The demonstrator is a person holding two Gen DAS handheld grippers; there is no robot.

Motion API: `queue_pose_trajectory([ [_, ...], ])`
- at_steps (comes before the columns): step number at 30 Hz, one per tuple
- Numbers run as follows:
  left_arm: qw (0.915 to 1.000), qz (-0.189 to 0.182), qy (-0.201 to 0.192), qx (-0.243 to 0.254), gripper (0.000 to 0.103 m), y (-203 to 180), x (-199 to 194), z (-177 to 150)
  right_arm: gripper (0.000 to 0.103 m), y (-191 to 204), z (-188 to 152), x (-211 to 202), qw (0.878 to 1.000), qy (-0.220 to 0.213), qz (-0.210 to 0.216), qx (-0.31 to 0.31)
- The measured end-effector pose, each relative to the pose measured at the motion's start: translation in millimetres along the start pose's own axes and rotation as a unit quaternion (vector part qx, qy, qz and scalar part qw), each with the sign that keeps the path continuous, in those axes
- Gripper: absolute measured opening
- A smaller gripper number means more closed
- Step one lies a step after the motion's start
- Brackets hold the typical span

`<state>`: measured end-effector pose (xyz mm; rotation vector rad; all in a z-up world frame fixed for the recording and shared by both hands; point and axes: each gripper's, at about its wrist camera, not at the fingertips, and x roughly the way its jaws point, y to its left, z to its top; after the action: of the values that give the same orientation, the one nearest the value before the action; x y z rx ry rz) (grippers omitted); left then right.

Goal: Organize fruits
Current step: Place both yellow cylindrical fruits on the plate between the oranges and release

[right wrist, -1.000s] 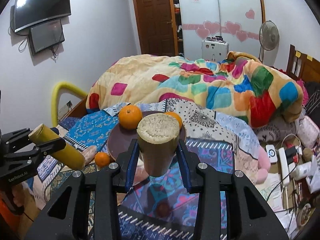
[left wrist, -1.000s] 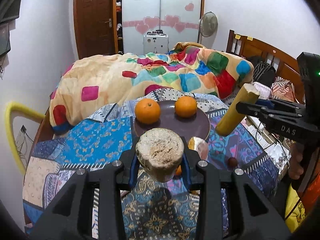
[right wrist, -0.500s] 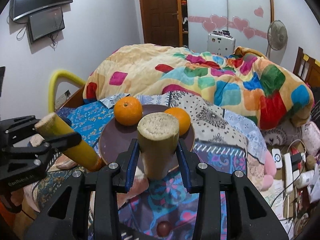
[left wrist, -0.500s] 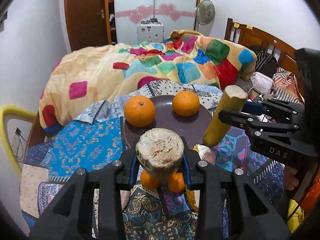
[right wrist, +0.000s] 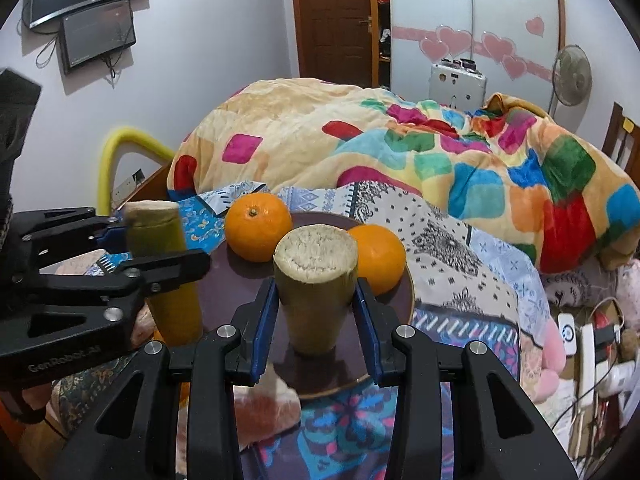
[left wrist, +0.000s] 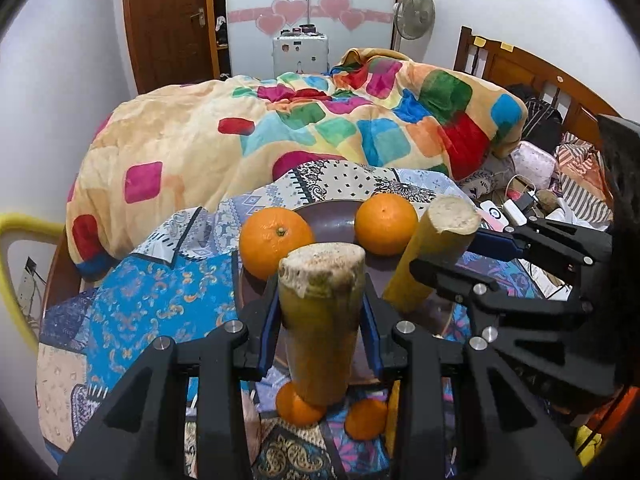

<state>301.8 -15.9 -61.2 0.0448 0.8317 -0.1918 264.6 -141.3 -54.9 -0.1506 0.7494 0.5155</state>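
Over the round brown plate [right wrist: 404, 300], both jaws clamped on fibrous-ended yellow cane cylinders [left wrist: 320, 320] [right wrist: 316, 296].

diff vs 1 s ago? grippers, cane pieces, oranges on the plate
Both grippers moved forward and down toward the brown plate. The left gripper and right gripper each stay shut on a sugarcane piece, now held upright over the plate; neither was let go. The two big oranges stayed on the plate, and the small oranges stayed on the cloth.
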Motion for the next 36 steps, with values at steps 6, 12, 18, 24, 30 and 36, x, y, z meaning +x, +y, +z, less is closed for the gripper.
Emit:
queue_pose_trajectory([
  [6, 0.9998, -0.009, 0.006, -0.016, 0.035, 8.4, 17.4, 9.0, 0.035, -4.4, 8.1, 13.3, 1.0, -0.002, 0.001, -0.001],
  [12, 0.9992, -0.016, 0.016, -0.033, 0.035, 19.5, 34.4, 16.8, 0.036, -8.4, 6.3, 33.3, 1.0, 0.016, 0.004, 0.001],
  [18, 0.999, -0.021, 0.022, -0.033, 0.035, 20.6, 45.8, 26.1, 0.035, -2.7, -6.0, 52.0, 0.998, 0.057, 0.011, -0.023],
  [24, 0.9993, -0.01, 0.021, -0.03, 0.035, 14.4, 54.9, 37.9, 0.035, -0.9, -5.7, 45.4, 0.998, 0.057, 0.015, -0.024],
  [30, 0.9994, 0.003, 0.029, -0.018, 0.045, 8.2, 58.9, 40.1, 0.038, -1.6, -9.8, 35.2, 0.998, 0.053, 0.011, -0.029],
  [36, 0.9998, 0.001, 0.013, -0.018, 0.066, 5.6, 43.5, 33.1, 0.042, -2.8, -16.1, 22.4, 0.999, 0.044, 0.013, -0.028],
])
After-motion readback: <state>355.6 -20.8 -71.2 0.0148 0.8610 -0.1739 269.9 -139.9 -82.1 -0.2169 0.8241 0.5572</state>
